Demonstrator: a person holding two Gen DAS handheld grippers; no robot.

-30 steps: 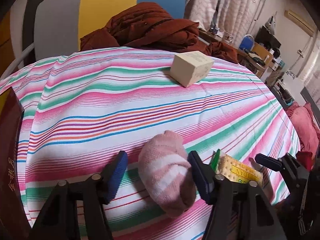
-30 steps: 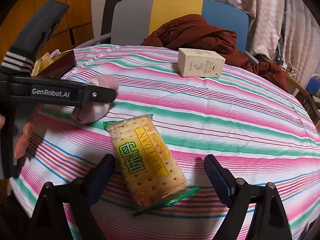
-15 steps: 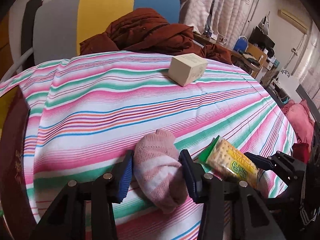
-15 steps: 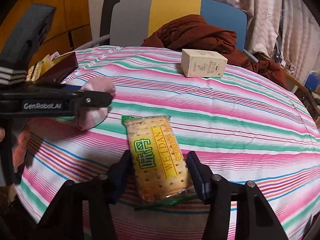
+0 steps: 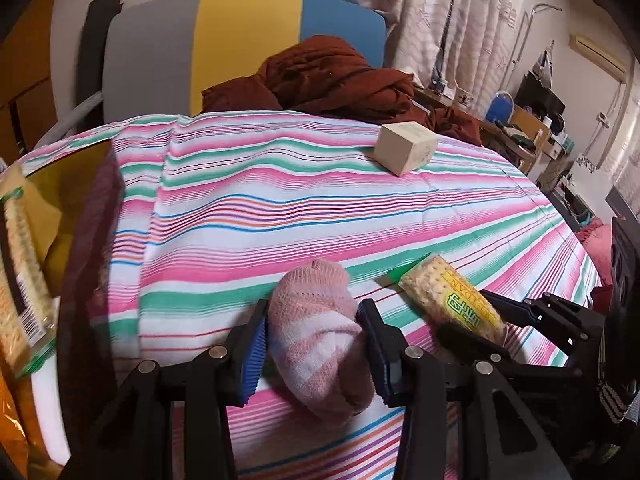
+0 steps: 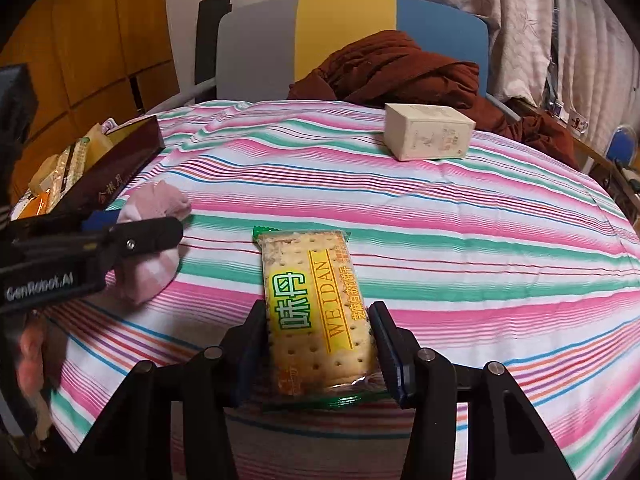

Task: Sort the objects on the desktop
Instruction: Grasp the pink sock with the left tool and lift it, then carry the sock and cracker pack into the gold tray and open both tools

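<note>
A rolled pink and white sock (image 5: 316, 344) lies on the striped tablecloth (image 5: 280, 208). My left gripper (image 5: 314, 308) is around it, jaws closing, both blue pads pressing its sides. A yellow and green cracker pack (image 6: 308, 280) lies lengthwise between the jaws of my right gripper (image 6: 317, 310), which are closing with both pads against its long edges. In the right wrist view the left gripper (image 6: 152, 236) and the sock (image 6: 156, 204) show at the left. The cracker pack (image 5: 448, 296) shows at the lower right of the left wrist view.
A cream carton (image 6: 428, 132) stands near the table's far edge. A dark red open box (image 6: 120, 168) with snack packs sits at the left edge. A brown garment (image 5: 328, 80) is heaped on the grey, yellow and blue chair (image 5: 248, 40) behind.
Both grippers went from wide open to closed in on the sock and the cracker pack. The pack now lies straight between the right jaws. The dark red box has come into the left view.
</note>
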